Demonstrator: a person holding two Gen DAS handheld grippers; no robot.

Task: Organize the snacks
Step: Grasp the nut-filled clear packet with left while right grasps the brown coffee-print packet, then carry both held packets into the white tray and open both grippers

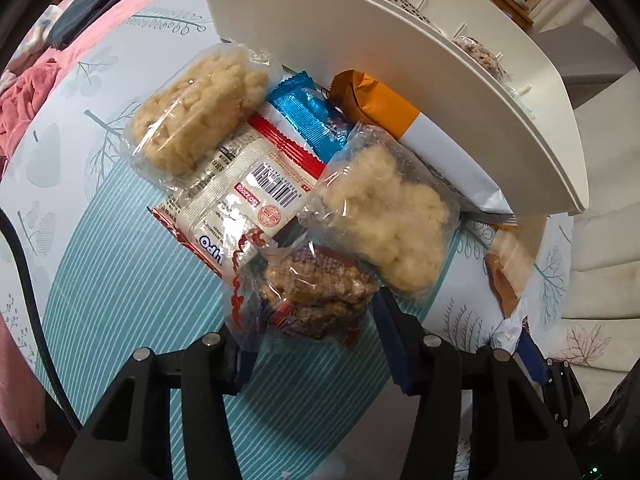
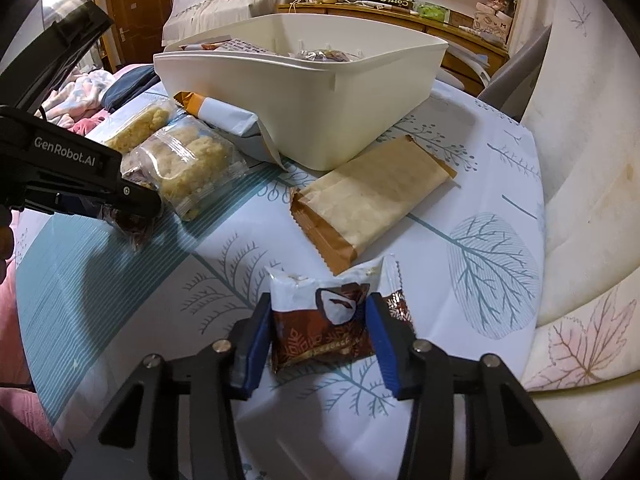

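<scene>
My left gripper [image 1: 316, 340] is shut on a clear pack of brown nut brittle [image 1: 316, 292], its blue pads on both sides of the pack, at the near end of a snack pile. The same pack [image 2: 134, 226] shows dark under that gripper in the right wrist view. My right gripper [image 2: 320, 340] is shut on a brown and white chocolate snack packet [image 2: 320, 328] lying on the tablecloth. A white bin [image 2: 320, 112] with some snacks in it stands behind, also seen as the bin's wall [image 1: 400, 60].
Two clear puffed rice packs [image 1: 192, 112] [image 1: 388, 220], a white and red packet [image 1: 240, 192], a blue packet [image 1: 308, 116] and an orange and white packet [image 1: 400, 120] lie against the bin. A tan packet [image 2: 368, 200] lies between bin and right gripper. The table edge curves at right.
</scene>
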